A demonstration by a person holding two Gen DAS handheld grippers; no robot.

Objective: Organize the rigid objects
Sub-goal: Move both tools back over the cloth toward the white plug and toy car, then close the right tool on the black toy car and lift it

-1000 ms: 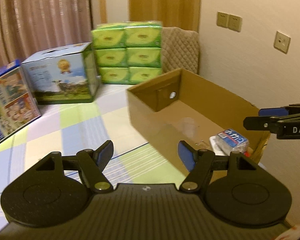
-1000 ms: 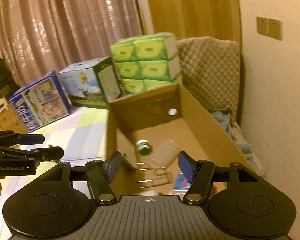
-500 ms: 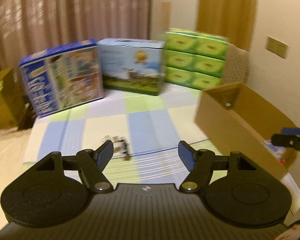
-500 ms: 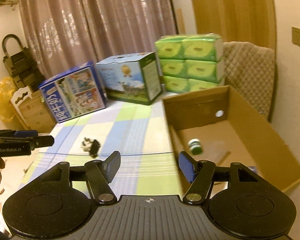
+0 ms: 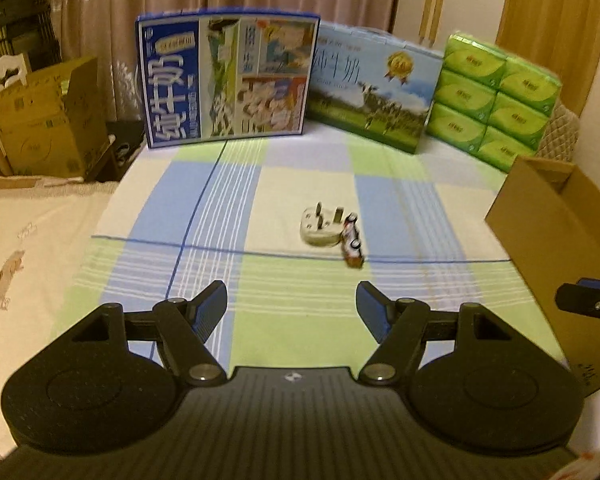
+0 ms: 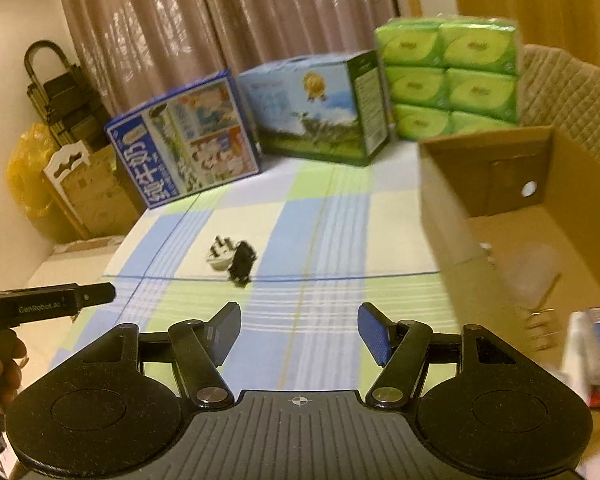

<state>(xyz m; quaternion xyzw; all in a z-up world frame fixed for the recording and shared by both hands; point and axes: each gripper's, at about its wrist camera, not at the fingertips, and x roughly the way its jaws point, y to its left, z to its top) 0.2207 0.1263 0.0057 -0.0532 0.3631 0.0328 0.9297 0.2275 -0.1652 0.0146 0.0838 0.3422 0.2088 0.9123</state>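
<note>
Checked cloth (image 5: 284,184): plug (image 5: 319,227) prongs-up.

Both wrist views angled down over the checked cloth (image 5: 300,184), sharing the plug (image 5: 320,228) mid-distance, cartons behind

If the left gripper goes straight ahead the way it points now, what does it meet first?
Probably the white plug and the small toy car touching it on the checked cloth; nothing lies before them, though depth is uncertain.
</note>
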